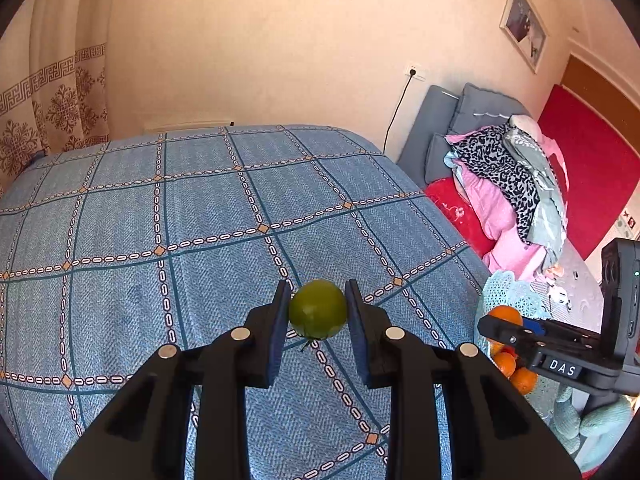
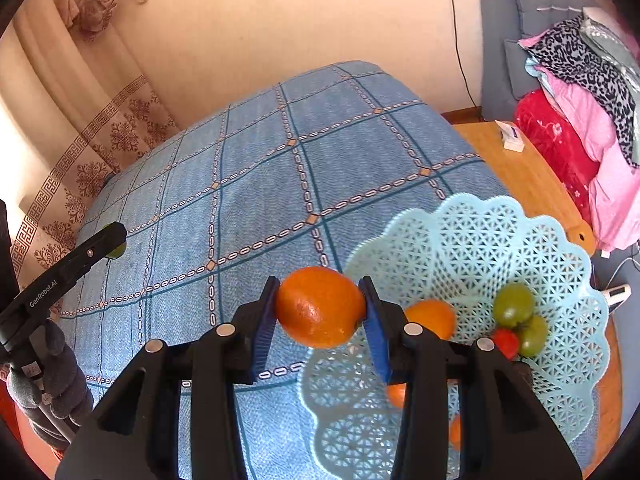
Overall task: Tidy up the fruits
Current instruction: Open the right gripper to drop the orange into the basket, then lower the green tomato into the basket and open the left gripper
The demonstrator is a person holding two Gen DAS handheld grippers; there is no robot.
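Left gripper (image 1: 318, 312) clamps lime (image 1: 318, 309), right gripper (image 2: 320, 308) clamps orange (image 2: 320, 306); carrying step; next: release into basket (image 2: 480, 240)

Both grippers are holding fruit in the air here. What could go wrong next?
1. The left gripper pinches the round green fruit only at its fingertips; it could slip and roll across the blue cloth.
2. The right gripper holds its orange over the basket rim; released now, it might bounce out.
3. A hard drop could bruise the fruits already in the basket.
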